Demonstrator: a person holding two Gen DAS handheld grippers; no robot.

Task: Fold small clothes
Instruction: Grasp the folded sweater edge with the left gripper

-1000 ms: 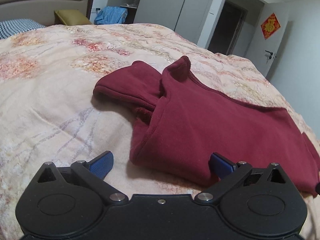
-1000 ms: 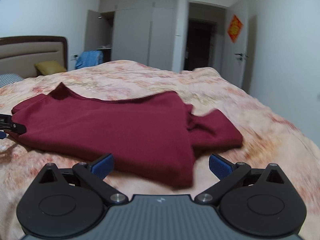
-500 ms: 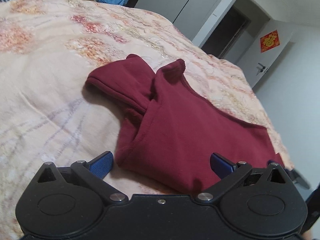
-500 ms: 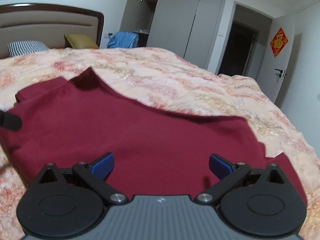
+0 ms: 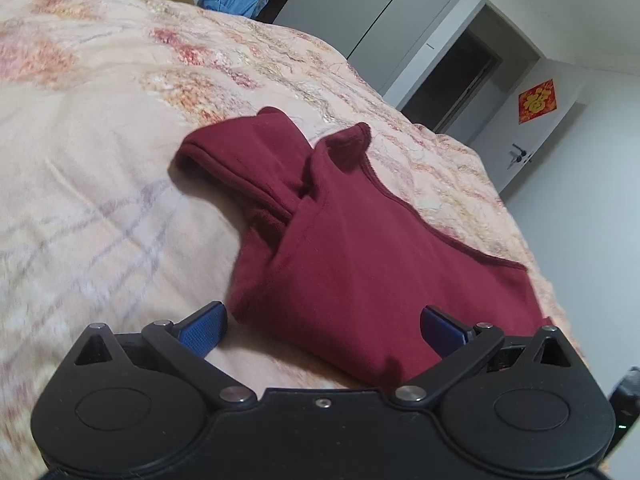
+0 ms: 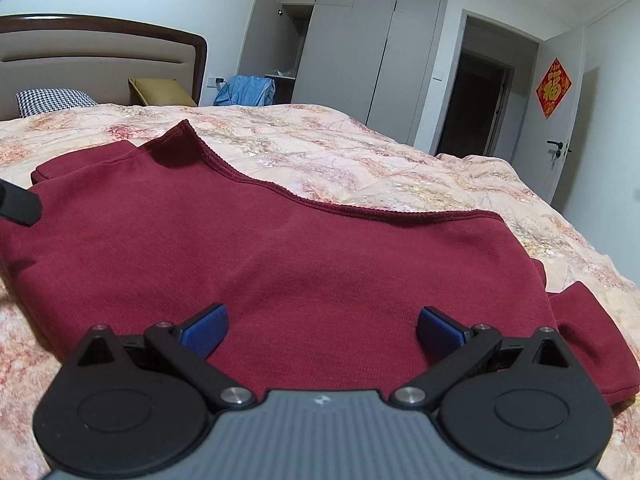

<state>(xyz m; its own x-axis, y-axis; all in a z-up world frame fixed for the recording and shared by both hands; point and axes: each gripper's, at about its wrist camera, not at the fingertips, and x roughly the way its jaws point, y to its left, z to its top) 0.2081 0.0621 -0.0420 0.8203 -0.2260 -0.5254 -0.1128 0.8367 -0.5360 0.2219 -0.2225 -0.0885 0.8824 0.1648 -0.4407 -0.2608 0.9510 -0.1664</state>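
Note:
A dark red sweatshirt [image 5: 352,248] lies on the bed, partly folded, with one sleeve [image 5: 240,156] folded across near the collar. My left gripper [image 5: 322,326] is open just above the garment's near left edge, holding nothing. In the right wrist view the same sweatshirt [image 6: 280,248] fills the middle, its ribbed hem [image 6: 320,204] running along the far side. My right gripper [image 6: 322,326] hovers open over the near edge, empty. A black piece of the left gripper [image 6: 18,202] shows at the left border.
The bed carries a peach floral quilt [image 5: 100,160]. At its head are a headboard [image 6: 100,52], a checked pillow [image 6: 52,100] and an olive cushion [image 6: 160,92]. Blue cloth [image 6: 246,90] lies by grey wardrobes [image 6: 360,48]. A dark doorway [image 6: 472,108] opens at the right.
Both grippers have moved closer to the sweatshirt's near edge and tilted down. The right gripper shifted left from the sleeve end to over the body. Both stayed open.

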